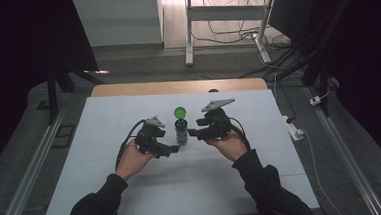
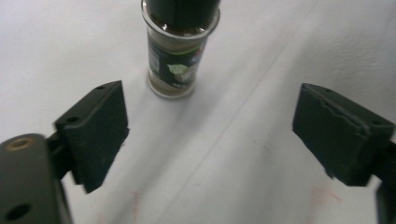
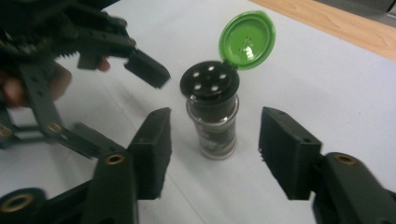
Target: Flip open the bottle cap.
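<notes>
Blocky black pads (image 3: 152, 151); glass spice jar (image 3: 213, 122), round green lid (image 3: 247, 40).

We see the jar (image 1: 181, 131) upright on the white table (image 1: 108, 192), its green lid (image 1: 180, 111) flipped open. The left gripper (image 1: 173, 149) sits just left of the jar, the right gripper (image 1: 192, 133) just right of it; both have their jaws apart, gripping nothing. Both hands rest low on the table.
</notes>
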### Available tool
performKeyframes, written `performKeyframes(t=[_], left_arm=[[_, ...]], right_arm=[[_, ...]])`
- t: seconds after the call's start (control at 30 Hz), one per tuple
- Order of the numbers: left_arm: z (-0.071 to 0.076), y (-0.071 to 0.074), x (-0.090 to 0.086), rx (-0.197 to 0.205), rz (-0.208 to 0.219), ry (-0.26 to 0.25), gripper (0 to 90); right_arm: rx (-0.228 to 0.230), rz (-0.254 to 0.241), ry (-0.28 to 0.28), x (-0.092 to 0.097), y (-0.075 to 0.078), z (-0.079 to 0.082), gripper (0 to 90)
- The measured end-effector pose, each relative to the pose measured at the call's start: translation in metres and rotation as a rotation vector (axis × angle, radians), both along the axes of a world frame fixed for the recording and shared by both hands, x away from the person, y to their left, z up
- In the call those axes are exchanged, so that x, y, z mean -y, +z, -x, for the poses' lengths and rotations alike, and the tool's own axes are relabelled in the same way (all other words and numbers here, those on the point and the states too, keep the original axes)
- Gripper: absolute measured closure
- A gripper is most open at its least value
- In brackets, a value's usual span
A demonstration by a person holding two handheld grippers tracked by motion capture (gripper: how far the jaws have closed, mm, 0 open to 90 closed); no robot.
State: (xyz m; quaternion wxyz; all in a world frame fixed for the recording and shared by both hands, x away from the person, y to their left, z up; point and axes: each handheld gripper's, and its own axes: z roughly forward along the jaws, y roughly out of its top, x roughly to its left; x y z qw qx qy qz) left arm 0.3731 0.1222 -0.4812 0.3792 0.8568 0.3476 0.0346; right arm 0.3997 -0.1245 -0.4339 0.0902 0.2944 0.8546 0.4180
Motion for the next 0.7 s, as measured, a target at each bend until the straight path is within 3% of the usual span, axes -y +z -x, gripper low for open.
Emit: performKeyframes(t=[0.1, 0.37, 0.57, 0.7], left_arm=[[0.006, 0.001, -0.005, -0.009, 0.009, -0.007, 7.7], [0.021, 0.0, -0.023, -0.08, 0.073, -0.055, 1.6], [0.039, 0.005, -0.036, -0.047, 0.076, -0.057, 1.5], [0.051, 0.01, -0.046, -0.036, 0.102, -0.045, 0.3]], right_arm=[[-0.008, 0.002, 0.007, 0.0, -0.001, 0.005, 34.8], [-0.021, -0.009, 0.016, 0.001, -0.001, 0.019, 18.5], [-0.025, -0.014, 0.022, 0.006, -0.001, 0.031, 7.9], [-0.034, -0.01, 0.02, 0.013, -0.003, 0.038, 4.4]])
